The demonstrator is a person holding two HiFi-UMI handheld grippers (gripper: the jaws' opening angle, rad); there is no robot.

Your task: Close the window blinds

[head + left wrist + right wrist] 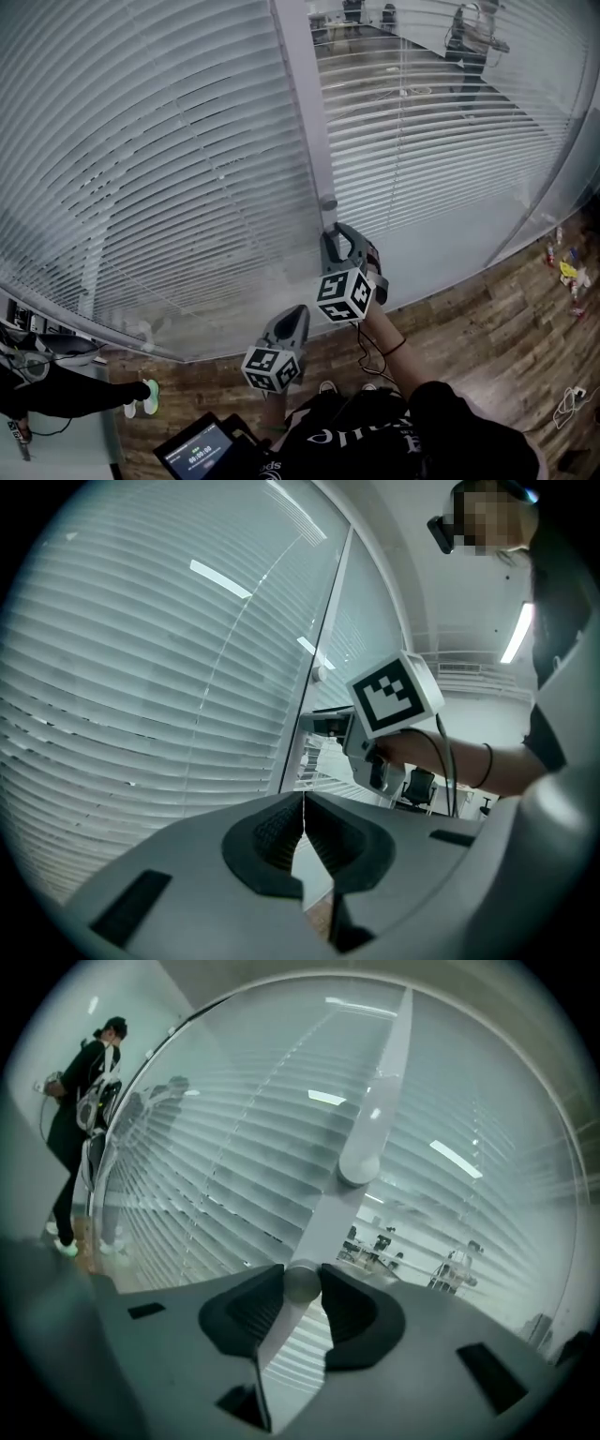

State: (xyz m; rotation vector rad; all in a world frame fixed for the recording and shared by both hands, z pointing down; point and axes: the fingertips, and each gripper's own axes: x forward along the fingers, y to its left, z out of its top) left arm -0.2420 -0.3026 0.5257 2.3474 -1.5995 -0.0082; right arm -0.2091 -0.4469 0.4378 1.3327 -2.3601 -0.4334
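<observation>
Right gripper view shows the right gripper (300, 1271) with its jaws closed part-way onto the lower knob (302, 1285). This is a small round control on the frame post (375, 1082) between two glazed panels, and both pads appear to touch its sides. An upper knob (359, 1168) sits higher on the same post, untouched. The blinds (169, 169) hang behind the glass on either side of the post. The slats right of the post look tilted open, since the office beyond shows through them. The left gripper (302, 803) is held low, away from the post, with its jaws fully together on nothing.

The step in hand, as judged, is to turn the lower knob to tilt the slats shut.

- Keep the jaws centred on the knob and square to the post, so the pads do not slide off its round rim.
- Rotate about the knob's own axis, not sideways.
- Watch the slats and stop when the gaps vanish.
- If the grip slips, seat the jaws deeper before turning again.
</observation>
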